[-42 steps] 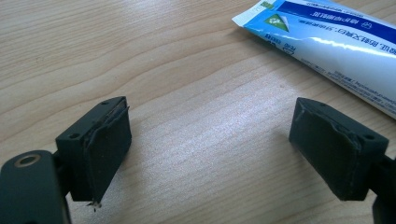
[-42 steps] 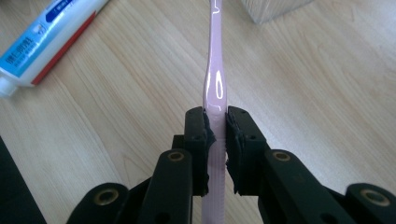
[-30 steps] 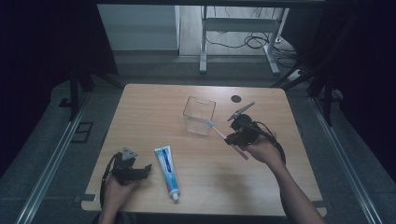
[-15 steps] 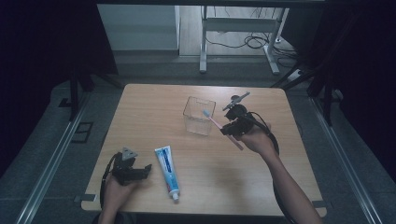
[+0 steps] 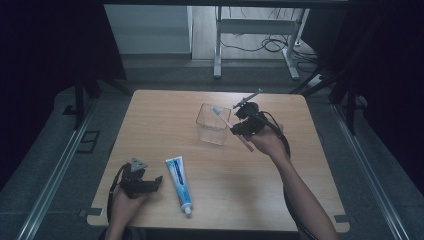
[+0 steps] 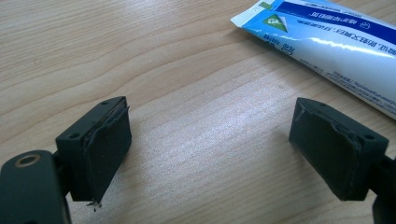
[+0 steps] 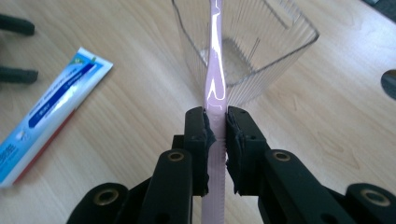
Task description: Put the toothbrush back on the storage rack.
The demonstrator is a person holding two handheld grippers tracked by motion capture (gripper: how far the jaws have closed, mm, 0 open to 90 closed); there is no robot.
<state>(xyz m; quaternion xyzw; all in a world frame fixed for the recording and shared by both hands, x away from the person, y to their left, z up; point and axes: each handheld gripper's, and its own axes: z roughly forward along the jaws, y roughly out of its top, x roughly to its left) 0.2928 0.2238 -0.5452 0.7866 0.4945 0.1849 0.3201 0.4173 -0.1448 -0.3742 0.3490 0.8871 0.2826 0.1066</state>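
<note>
The right tongs (image 7: 216,140) are clenched on the pink toothbrush (image 7: 214,74) partway along its handle, its bristle head tilted over the far rim of the clear ribbed cup (image 5: 212,125) at mid-bench. The brush looks light, stiff and glossy, so it could twist in the pads; a hold near mid-handle seems sound. The cup looks light too and might tip if nudged. The left tongs (image 6: 210,154) rest released at the near left, just beside the toothpaste tube (image 5: 178,182).

Pink toothbrush (image 7: 214,88), clear ribbed cup (image 7: 275,51), blue-white toothpaste tube (image 5: 178,183).
</note>
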